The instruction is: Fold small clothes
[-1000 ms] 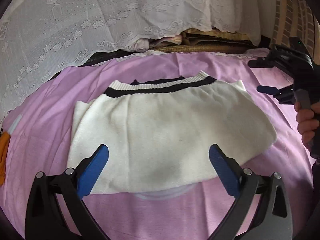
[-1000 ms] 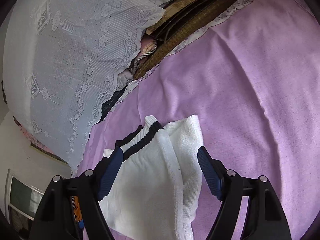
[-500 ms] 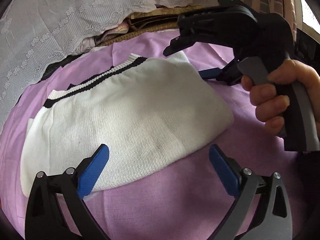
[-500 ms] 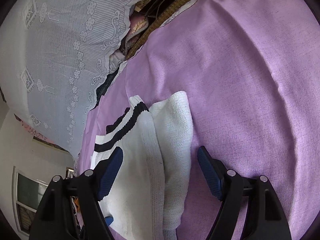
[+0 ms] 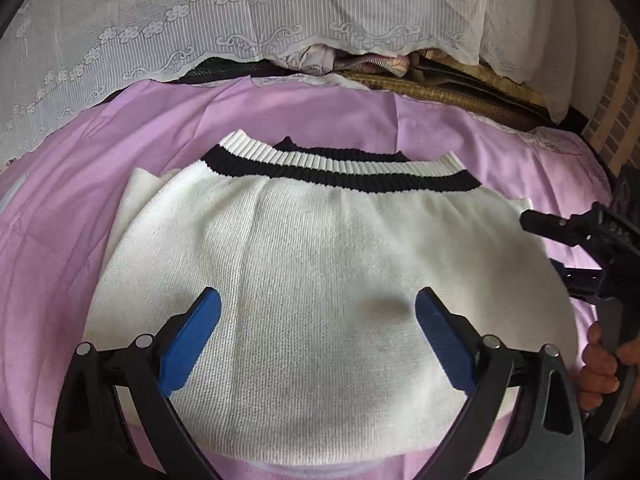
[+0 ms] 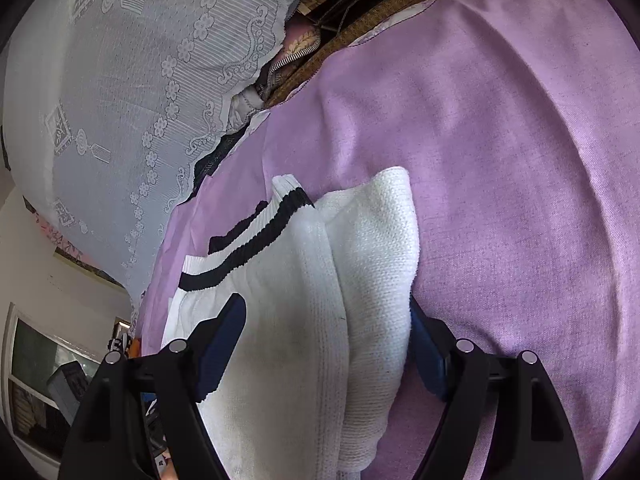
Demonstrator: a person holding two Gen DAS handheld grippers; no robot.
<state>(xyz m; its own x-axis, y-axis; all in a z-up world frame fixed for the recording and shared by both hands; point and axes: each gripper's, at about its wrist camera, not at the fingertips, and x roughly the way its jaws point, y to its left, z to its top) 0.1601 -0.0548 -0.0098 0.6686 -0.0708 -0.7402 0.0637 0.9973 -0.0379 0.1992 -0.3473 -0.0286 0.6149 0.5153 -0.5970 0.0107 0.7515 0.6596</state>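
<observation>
A small white knit sweater (image 5: 320, 272) with a black-and-white ribbed band lies folded on a purple bedsheet (image 5: 80, 184). My left gripper (image 5: 318, 320) is open and hovers over the sweater's near half, holding nothing. My right gripper (image 6: 324, 336) is open at the sweater's right side (image 6: 304, 320), its two blue fingers on either side of the folded edge, one finger partly hidden behind the knit. The right gripper also shows at the right edge of the left wrist view (image 5: 584, 248), held by a hand.
A white lace cloth (image 5: 200, 24) drapes over stacked bedding at the back. A woven mat edge (image 5: 440, 92) lies behind the sheet. A brick wall (image 5: 624, 92) is at the far right. A window and clutter (image 6: 52, 380) show at the lower left of the right wrist view.
My left gripper has swung back to face the sweater squarely and moved closer over it. My right gripper has moved in so its fingers straddle the sweater's right folded edge.
</observation>
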